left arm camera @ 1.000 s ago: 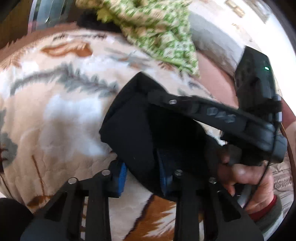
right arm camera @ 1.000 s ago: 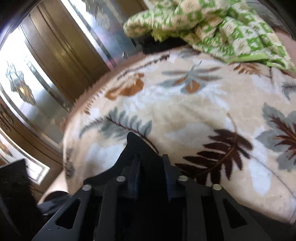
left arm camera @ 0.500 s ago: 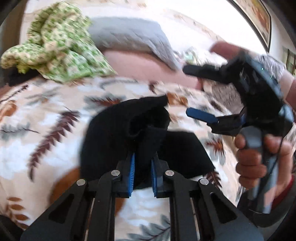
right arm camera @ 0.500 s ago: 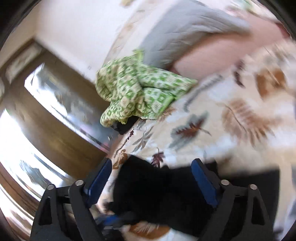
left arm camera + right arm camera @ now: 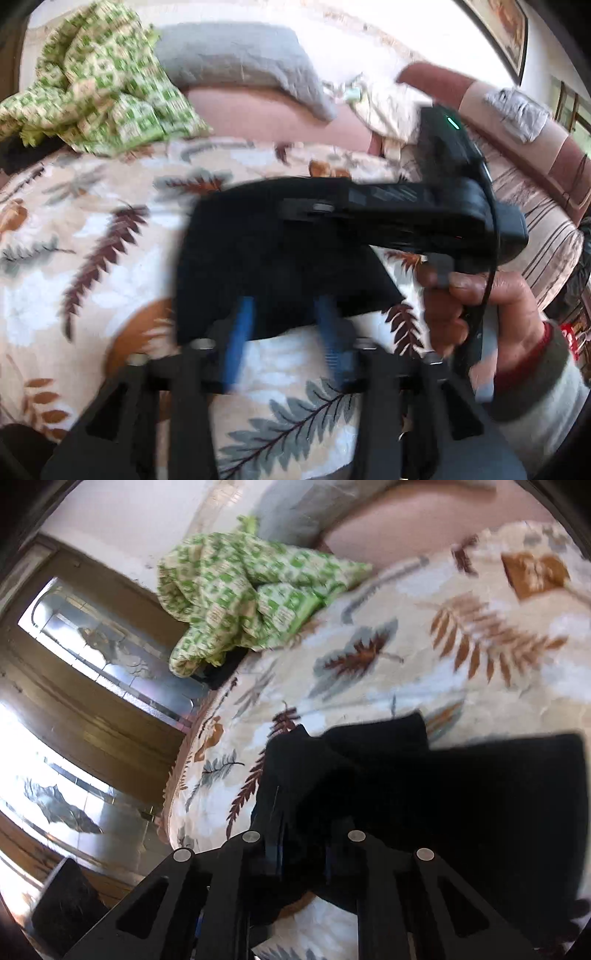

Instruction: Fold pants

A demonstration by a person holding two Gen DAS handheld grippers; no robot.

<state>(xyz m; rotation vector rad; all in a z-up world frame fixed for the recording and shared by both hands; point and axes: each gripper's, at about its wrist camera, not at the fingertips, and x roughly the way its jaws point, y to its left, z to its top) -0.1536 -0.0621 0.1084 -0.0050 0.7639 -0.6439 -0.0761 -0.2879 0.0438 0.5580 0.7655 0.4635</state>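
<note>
The left tool (image 5: 284, 314) is opening off the black pants (image 5: 273, 266); the right tool (image 5: 303, 834) closes on them beside a green quilt (image 5: 243, 594).

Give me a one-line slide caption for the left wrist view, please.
Left tool opening at the edge of the folded black pants on a leaf-print blanket, with the hand-held right tool closing over the fabric.
</note>
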